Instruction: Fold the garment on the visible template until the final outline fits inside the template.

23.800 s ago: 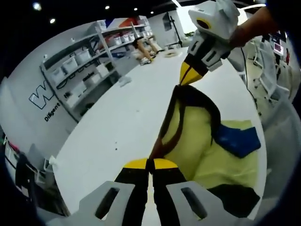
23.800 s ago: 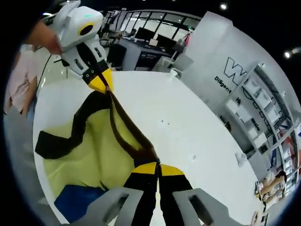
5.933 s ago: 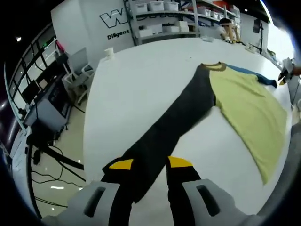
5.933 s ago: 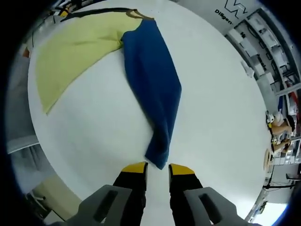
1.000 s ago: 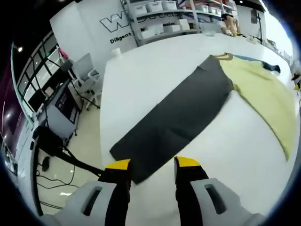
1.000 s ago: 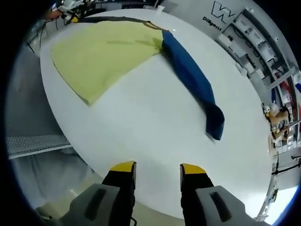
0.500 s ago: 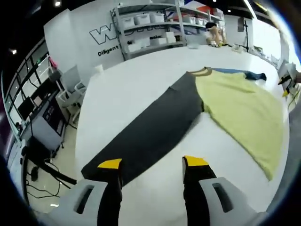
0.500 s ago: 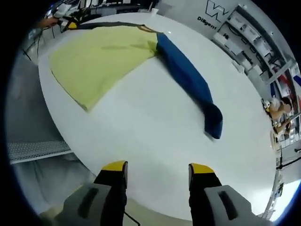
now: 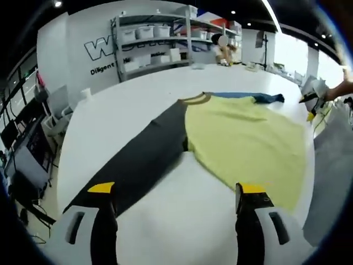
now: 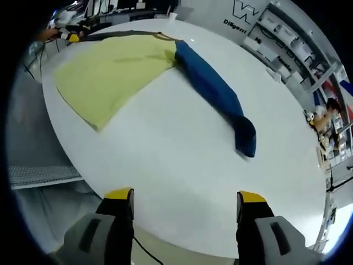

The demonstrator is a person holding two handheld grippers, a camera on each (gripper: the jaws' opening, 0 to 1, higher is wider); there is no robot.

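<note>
Spread flat and face-up on the white table, yellow garment with black sleeve and blue sleeve stretched outward, presumably readied for folding, while left claw and right claw hover released, grasping nothing.

White table, storage shelves, lettered white wall, ceiling spotlights

Garment — yellow body, black and blue sleeves.
</note>
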